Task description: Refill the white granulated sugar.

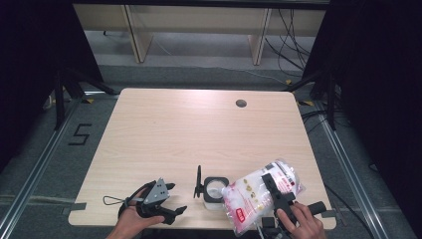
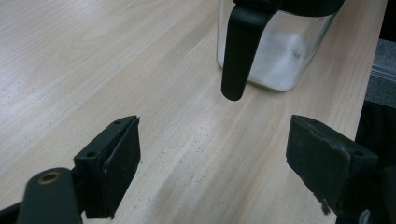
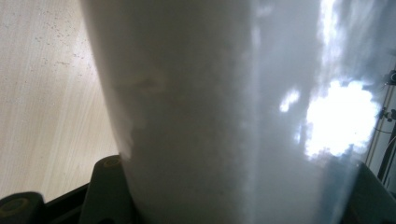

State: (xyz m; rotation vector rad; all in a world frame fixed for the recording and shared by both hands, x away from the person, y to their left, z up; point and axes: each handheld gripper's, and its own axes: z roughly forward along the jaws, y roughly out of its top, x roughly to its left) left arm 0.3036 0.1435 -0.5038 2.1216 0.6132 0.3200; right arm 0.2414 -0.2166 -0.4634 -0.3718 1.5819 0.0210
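The right tool (image 1: 276, 195) holds a soft plastic bag (image 1: 254, 195) of white grains, its jaws clamped across the bag's middle; the bag is tilted above the bench's near right corner, its low end next to the jar (image 1: 214, 191). The left tool (image 1: 166, 201) stands wide with nothing between its jaws, low over the near edge, just left of the jar.

The bag looks fairly heavy for its size and limp: the film is slick and the grains shift, so it will likely sag either side of the grip and slide if squeezed lightly. A hold across the full middle seems soundest; pinching near an open end risks spilling.

The jar (image 2: 280, 51), clear and probably glass, stands near the near edge, lid (image 1: 198, 181) tipped up, some white grains inside. It is stiff and breakable, best steadied by its walls.
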